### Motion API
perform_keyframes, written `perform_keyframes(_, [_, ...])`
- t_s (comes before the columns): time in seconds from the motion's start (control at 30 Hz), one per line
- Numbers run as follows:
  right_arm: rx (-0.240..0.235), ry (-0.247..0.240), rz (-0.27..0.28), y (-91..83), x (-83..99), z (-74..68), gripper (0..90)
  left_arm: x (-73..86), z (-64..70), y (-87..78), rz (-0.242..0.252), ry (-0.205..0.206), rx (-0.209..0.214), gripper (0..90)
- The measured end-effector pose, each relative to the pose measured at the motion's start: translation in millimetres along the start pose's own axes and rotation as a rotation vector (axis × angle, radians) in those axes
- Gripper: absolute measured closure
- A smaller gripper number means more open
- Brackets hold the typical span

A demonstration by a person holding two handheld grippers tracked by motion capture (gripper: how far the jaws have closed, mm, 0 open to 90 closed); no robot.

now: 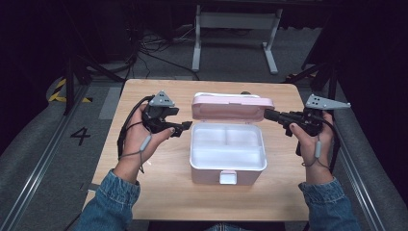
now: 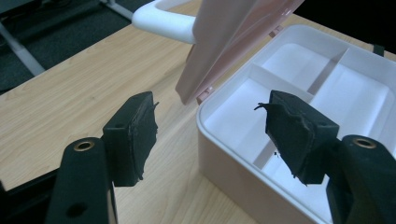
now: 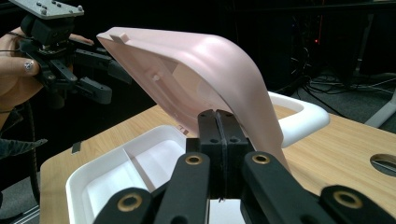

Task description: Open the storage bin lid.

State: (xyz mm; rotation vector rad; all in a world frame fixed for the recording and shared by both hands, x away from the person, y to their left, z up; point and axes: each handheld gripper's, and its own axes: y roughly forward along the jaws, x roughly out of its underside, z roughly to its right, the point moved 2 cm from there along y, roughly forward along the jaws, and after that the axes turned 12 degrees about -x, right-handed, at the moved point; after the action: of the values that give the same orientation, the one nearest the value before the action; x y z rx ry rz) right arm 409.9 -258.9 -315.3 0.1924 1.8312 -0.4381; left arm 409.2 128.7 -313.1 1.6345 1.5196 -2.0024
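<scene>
Right gripper (image 3: 218, 122) shut at the pink lid (image 3: 201, 79) — contact hidden; left gripper (image 2: 210, 126) open.

I see the wooden desk (image 1: 159, 192) standing on grey carpet (image 1: 33, 139). A white frame stand (image 1: 235, 33) sits beyond it among black cables (image 1: 154, 48). A "4" (image 1: 80, 135) is marked on the floor at left.

Smooth, glossy pink plastic lid (image 3: 205, 74), matt white plastic box (image 1: 228, 155), pale wood-grain table (image 1: 163, 192).
</scene>
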Motion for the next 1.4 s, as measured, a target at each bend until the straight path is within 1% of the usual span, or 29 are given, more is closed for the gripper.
perform_keyframes(0.07, [0.005,-0.001,0.003,-0.7,0.1,0.6,90.0,-0.9,2.3,1.3,0.014,-0.002,0.007,35.3])
perform_keyframes(0.1, [0.007,-0.002,0.004,-0.8,0.2,1.1,90.0,-1.9,3.5,2.1,0.027,0.002,0.018,37.0])
perform_keyframes(0.13, [0.007,0.0,0.004,-0.9,0.3,1.4,90.0,-3.3,5.7,3.0,0.044,-0.005,0.025,37.6])
perform_keyframes(0.17, [0.01,0.0,0.004,-0.8,0.5,1.9,90.0,-4.6,6.5,3.4,0.055,0.001,0.024,37.2])
perform_keyframes(0.2, [0.01,0.0,0.004,-0.8,0.5,1.9,90.0,-4.6,6.5,3.4,0.055,0.001,0.024,36.7])
perform_keyframes(0.23, [0.011,0.002,0.003,-0.5,0.8,2.3,90.0,-6.6,7.9,4.5,0.076,-0.004,0.017,36.7])
perform_keyframes(0.27, [0.008,0.004,0.002,0.2,1.5,3.6,90.0,-8.4,7.1,5.2,0.088,0.01,0.013,36.5])
perform_keyframes(0.3, [0.008,0.006,0.002,0.6,2.1,4.8,90.0,-9.8,8.0,6.1,0.098,-0.002,0.013,36.2])
perform_keyframes(0.33, [0.005,0.012,0.002,1.0,2.8,5.7,90.0,-11.3,7.2,7.5,0.111,0.004,0.013,35.6])
perform_keyframes(0.37, [0.004,0.013,0.005,1.6,3.4,6.9,90.0,-12.6,6.6,9.3,0.127,0.001,0.013,35.6])
perform_keyframes(0.47, [0.001,0.016,0.001,1.8,4.2,8.1,90.0,-15.8,4.8,16.5,0.161,-0.019,0.023,35.6])
perform_keyframes(0.5, [0.001,0.016,0.001,1.7,4.1,8.1,90.0,-15.8,4.8,16.5,0.161,-0.019,0.023,35.7])
perform_keyframes(0.53, [0.001,0.016,0.002,1.7,4.1,8.2,90.0,-18.9,5.2,20.3,0.181,-0.023,0.025,35.7])
perform_keyframes(0.57, [0.001,0.016,0.002,1.7,4.2,8.4,90.0,-21.0,5.3,22.0,0.193,-0.02,0.023,35.7])
perform_keyframes(0.63, [0.0,0.016,0.003,1.9,4.3,8.4,90.0,-25.3,6.9,24.8,0.209,-0.024,0.027,35.8])
perform_keyframes(0.67, [0.001,0.017,0.002,2.0,4.3,8.5,90.0,-27.0,7.0,25.8,0.216,-0.018,0.025,36.1])
perform_keyframes(0.7, [0.001,0.016,0.001,2.0,4.3,8.6,90.0,-28.6,7.9,27.3,0.224,-0.025,0.028,36.4])
perform_keyframes(0.73, [0.001,0.016,0.003,2.0,4.4,8.8,90.0,-30.3,7.6,28.7,0.227,-0.02,0.028,36.9])
perform_keyframes(0.77, [0.001,0.017,0.003,2.1,4.6,8.9,90.0,-31.7,7.8,30.8,0.236,-0.027,0.03,37.7])
perform_keyframes(0.8, [0.001,0.018,0.002,2.3,5.0,9.1,90.0,-32.0,8.2,31.7,0.235,-0.035,0.033,39.1])
perform_keyframes(0.83, [0.001,0.019,0.001,2.4,5.2,9.3,90.0,-32.7,7.6,34.0,0.249,-0.033,0.028,40.0])
perform_keyframes(0.9, [0.003,0.018,-0.001,2.6,5.6,10.0,90.0,-33.0,8.0,36.6,0.257,-0.037,0.027,43.9])
perform_keyframes(1.0, [0.002,0.019,0.0,2.2,5.7,10.3,90.0,-33.2,9.8,37.9,0.265,-0.037,0.03,52.7])
perform_keyframes(1.07, [0.002,0.019,0.001,2.0,5.8,10.4,90.0,-34.0,9.7,37.3,0.265,-0.024,0.012,55.6])
perform_keyframes(1.1, [0.002,0.02,0.001,2.0,5.8,10.4,90.0,-34.3,9.4,36.3,0.264,-0.019,-0.003,58.4])
perform_keyframes(1.13, [0.002,0.02,0.0,2.1,5.9,10.4,90.0,-34.1,9.1,35.3,0.262,-0.024,-0.003,62.2])
perform_keyframes(1.27, [0.007,0.015,-0.003,2.2,5.8,10.0,90.0,-34.6,8.0,34.8,0.259,-0.022,0.001,63.8])
perform_keyframes(1.3, [0.01,0.016,-0.006,1.6,5.8,9.7,90.0,-35.1,8.3,34.3,0.255,-0.012,-0.006,64.2])
perform_keyframes(1.4, [0.018,0.01,-0.009,0.0,6.2,8.9,90.0,-35.8,7.7,34.5,0.251,-0.014,-0.004,64.4])
